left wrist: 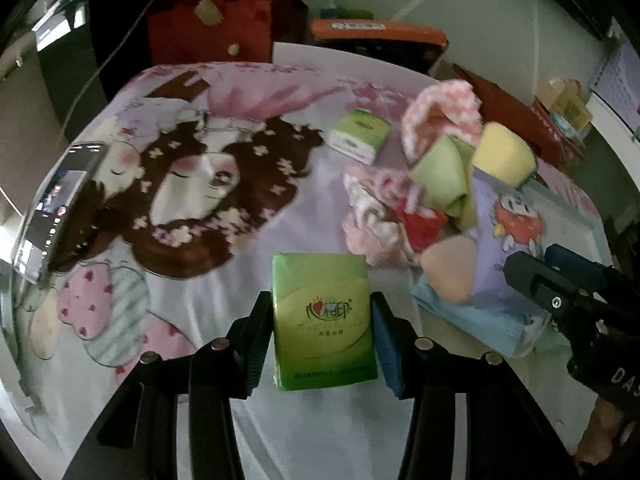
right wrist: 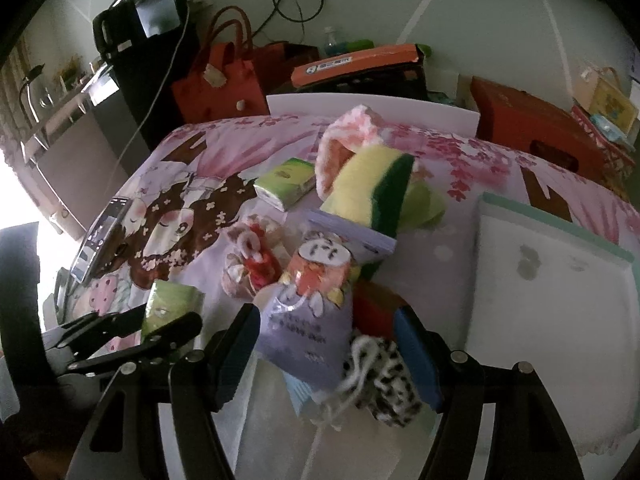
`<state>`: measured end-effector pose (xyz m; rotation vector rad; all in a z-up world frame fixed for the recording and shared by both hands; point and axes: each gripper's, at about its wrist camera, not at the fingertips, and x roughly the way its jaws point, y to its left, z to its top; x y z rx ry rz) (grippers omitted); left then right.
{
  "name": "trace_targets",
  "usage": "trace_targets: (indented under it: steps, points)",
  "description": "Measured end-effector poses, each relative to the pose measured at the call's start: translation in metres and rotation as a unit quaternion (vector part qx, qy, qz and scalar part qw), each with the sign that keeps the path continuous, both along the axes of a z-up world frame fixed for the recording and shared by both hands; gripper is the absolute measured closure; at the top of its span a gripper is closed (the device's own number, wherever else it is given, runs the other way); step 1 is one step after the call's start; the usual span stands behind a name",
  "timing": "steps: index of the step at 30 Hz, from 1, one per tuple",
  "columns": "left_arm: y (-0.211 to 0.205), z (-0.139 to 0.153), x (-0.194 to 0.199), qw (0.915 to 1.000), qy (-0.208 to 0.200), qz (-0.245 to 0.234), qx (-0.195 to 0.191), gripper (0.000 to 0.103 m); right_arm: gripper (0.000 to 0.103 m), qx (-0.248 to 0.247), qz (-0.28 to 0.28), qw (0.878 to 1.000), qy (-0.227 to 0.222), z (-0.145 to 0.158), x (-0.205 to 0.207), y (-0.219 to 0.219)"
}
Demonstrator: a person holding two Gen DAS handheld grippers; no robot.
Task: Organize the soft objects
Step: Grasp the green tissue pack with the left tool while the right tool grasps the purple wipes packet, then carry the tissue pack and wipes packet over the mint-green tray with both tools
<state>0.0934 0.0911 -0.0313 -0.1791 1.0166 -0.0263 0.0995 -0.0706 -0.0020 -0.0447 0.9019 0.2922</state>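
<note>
My left gripper (left wrist: 322, 320) is shut on a green tissue pack (left wrist: 323, 320), held just above the cartoon-print cloth; it also shows in the right wrist view (right wrist: 170, 308). A second green tissue pack (left wrist: 360, 134) lies farther back. A pile of soft things sits to the right: a yellow-green sponge (right wrist: 372, 188), a pink fluffy cloth (left wrist: 444, 108), a purple wipes pack (right wrist: 316, 304), a red-and-white small toy (right wrist: 256, 260) and a black-spotted white cloth (right wrist: 384, 380). My right gripper (right wrist: 328, 356) is open, its fingers either side of the purple pack and the spotted cloth.
A white tray (right wrist: 560, 280) with a green rim lies at the right. A phone (left wrist: 56, 208) lies at the cloth's left edge. Red bags (right wrist: 220, 84), an orange box (right wrist: 356, 64) and a red box (right wrist: 536, 128) stand behind the table.
</note>
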Motion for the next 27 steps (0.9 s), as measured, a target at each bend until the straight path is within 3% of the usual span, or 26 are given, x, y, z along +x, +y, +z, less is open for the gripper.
trace_targets:
  steps: [9, 16, 27]
  points:
    - [0.017, 0.005, -0.012, 0.9995, -0.011, 0.028, 0.002, 0.054, 0.036, -0.01, -0.003, 1.0, 0.015, -0.005, 0.019, 0.013]
    - [0.021, 0.005, -0.015, 0.9994, -0.011, 0.033, 0.001, 0.054, 0.056, -0.005, -0.012, 0.999, 0.036, -0.012, 0.028, 0.014]
    - [0.022, 0.009, -0.014, 0.9993, -0.011, 0.036, 0.004, 0.054, 0.063, 0.015, -0.016, 0.999, 0.034, -0.008, 0.024, 0.006]
